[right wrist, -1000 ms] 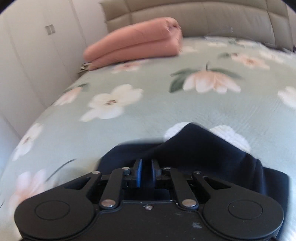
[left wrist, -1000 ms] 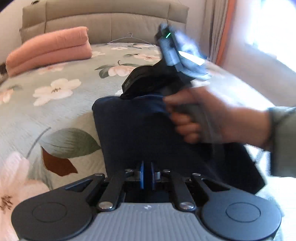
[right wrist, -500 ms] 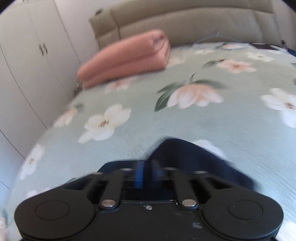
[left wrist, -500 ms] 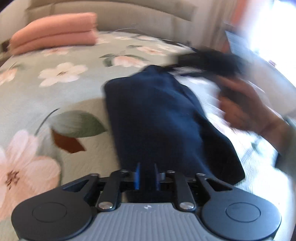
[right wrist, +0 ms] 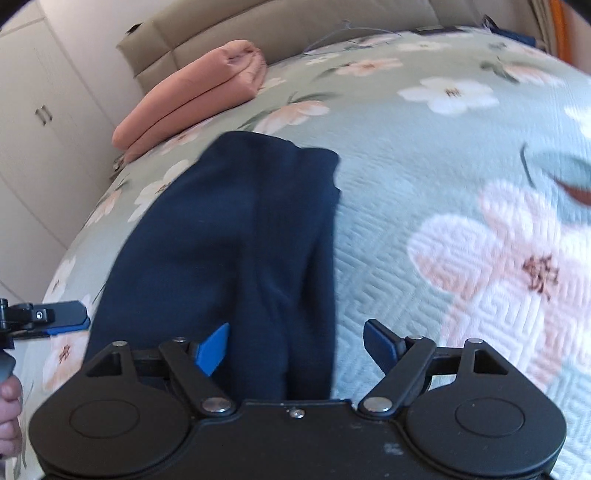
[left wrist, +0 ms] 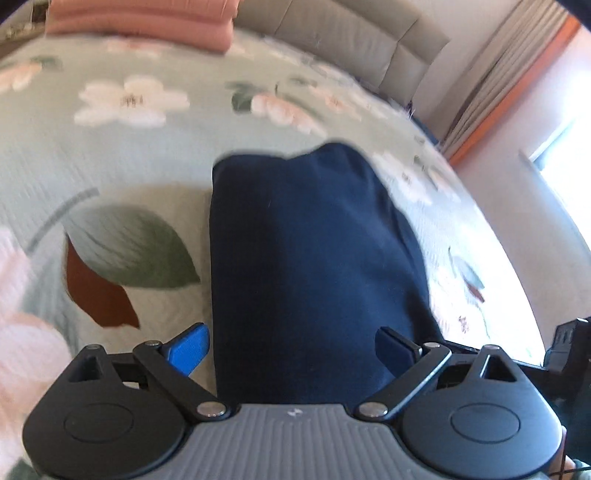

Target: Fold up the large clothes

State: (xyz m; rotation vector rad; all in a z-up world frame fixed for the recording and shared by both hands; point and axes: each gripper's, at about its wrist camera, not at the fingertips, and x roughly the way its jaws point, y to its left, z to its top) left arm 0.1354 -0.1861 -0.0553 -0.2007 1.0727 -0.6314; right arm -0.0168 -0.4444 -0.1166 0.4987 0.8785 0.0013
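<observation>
The navy garment (left wrist: 314, 258) lies folded into a long, narrow strip on the floral bedspread (left wrist: 122, 162), running straight away from your tongs toward the headboard (left wrist: 332, 33). In the left wrist view its left edge is a clean straight line, its far end is squared on the left and rounded into a soft bump on the right, and its right side slopes outward as it comes toward you. In the right wrist view a lengthwise crease runs down the middle of the cloth (right wrist: 236, 240), so it reads as two layered bands, with a small notch at the far end.

Your left gripper (left wrist: 291, 350) is spread wide, with nothing between its jaws. The near end of the strip sits between the two fingers: the blue pad (left wrist: 188, 350) on the left is just beside the cloth's edge over bare bedspread, while the right finger is over the dark fabric.

Your right gripper (right wrist: 295, 347) is also spread and holds nothing. Its left pad (right wrist: 214, 349) is over the garment, and its right finger (right wrist: 380, 343) is over the quilted bedspread just past the cloth's right edge.

From the right wrist view, the tip of the left tool shows at the far left, beside the garment's near corner, with your fingers (right wrist: 9, 417) wrapped below it. A folded pink blanket (right wrist: 192, 96) rests well beyond the garment, near the headboard.
</observation>
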